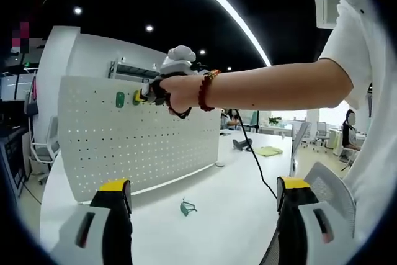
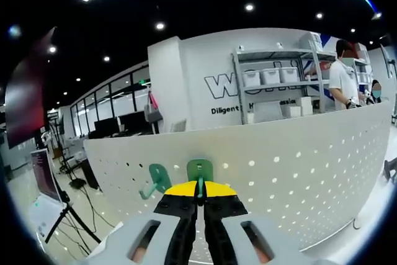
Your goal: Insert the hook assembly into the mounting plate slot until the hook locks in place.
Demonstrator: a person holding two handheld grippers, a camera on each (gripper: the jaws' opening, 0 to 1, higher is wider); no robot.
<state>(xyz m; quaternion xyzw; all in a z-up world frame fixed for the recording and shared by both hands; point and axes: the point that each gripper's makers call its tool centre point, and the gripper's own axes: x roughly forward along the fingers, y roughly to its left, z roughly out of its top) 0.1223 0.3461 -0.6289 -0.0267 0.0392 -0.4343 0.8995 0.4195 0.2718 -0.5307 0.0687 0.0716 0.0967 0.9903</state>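
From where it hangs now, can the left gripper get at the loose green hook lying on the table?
Probably yes. The left gripper is open, jaws wide apart and holding nothing, and the green hook lies on the white table between and just beyond them, with bare tabletop around it. The right gripper is up at the pegboard.

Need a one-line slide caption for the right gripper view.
Right hand-held gripper shut on a green hook at the white pegboard, beside a second green hook.

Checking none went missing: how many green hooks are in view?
3: one already on the pegboard, one against the board in the right gripper, one lying on the table. Others may be hidden.
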